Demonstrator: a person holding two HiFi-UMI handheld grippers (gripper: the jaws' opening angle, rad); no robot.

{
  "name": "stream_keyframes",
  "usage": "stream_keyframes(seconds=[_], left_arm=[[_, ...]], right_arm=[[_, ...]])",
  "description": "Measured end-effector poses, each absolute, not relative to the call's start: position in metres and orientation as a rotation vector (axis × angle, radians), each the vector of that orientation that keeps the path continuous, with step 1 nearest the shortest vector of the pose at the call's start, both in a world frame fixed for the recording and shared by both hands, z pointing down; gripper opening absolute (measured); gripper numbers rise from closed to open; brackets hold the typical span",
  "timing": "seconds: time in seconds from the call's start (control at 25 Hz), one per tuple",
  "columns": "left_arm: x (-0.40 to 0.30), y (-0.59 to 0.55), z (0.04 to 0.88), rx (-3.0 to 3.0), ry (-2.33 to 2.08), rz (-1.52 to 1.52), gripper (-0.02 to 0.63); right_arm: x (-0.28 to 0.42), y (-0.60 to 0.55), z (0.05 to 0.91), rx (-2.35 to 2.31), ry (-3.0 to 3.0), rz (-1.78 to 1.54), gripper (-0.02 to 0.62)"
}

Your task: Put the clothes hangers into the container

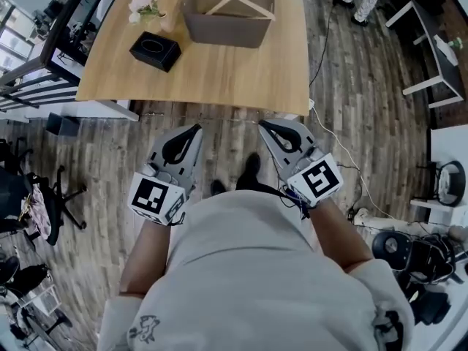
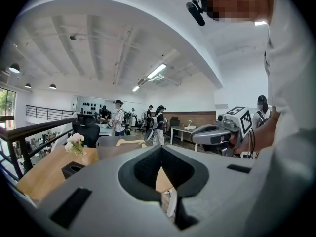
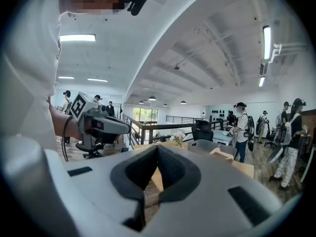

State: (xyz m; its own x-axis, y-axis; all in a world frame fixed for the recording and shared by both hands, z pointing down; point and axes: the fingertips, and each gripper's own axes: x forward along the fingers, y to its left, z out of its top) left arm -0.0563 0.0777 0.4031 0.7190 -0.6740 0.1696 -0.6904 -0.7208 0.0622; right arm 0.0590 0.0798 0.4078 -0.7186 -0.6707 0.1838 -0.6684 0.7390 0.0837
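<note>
A grey container (image 1: pixel 228 22) stands at the far side of the wooden table (image 1: pixel 219 75), with a wooden clothes hanger (image 1: pixel 239 3) lying across its top. The left gripper view shows the container (image 2: pixel 114 142) and hanger (image 2: pixel 131 143) beyond the jaws; in the right gripper view the container (image 3: pixel 210 146) sits to the right. My left gripper (image 1: pixel 196 129) and right gripper (image 1: pixel 262 125) hang side by side over the floor, short of the table's near edge. Both are shut with nothing between them. Each gripper view shows its own tips meeting, on the left gripper (image 2: pixel 161 149) and the right gripper (image 3: pixel 157 147).
A black tissue box (image 1: pixel 155 50) and a small bunch of flowers (image 1: pixel 145 4) sit on the table's left part. A cable (image 1: pixel 344 152) runs over the floor on the right. Office chairs (image 1: pixel 44 196) stand to the left. Several people (image 2: pixel 118 117) stand far behind the table.
</note>
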Motion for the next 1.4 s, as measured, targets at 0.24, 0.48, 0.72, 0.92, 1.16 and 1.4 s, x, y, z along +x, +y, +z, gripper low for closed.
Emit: stream_keyframes(seconds=[0.24,0.48,0.72,0.92,1.16,1.4], left_arm=[[-0.079,0.102,0.4,2.807,-1.117,0.197,0.006],[-0.097,0.118,0.402,2.805,-1.119,0.198,0.006],[-0.107,0.126,0.403,2.81,-1.113,0.188,0.006],[-0.11,0.131,0.403,2.812,-1.107,0.184,0.006],[-0.115,0.13,0.4,2.814,-1.108,0.167,0.006],[-0.121,0.125,0.399,2.814,-1.117,0.157,0.006]], right_arm=[[0.037,0.105,0.406,1.063,-2.74,-0.032,0.005],[0.02,0.125,0.41,1.073,-2.74,-0.019,0.005],[0.01,0.134,0.407,1.112,-2.745,-0.012,0.006],[0.007,0.142,0.407,1.114,-2.738,-0.017,0.005],[0.004,0.142,0.407,1.119,-2.731,-0.016,0.006],[-0.001,0.137,0.41,1.108,-2.729,-0.02,0.005]])
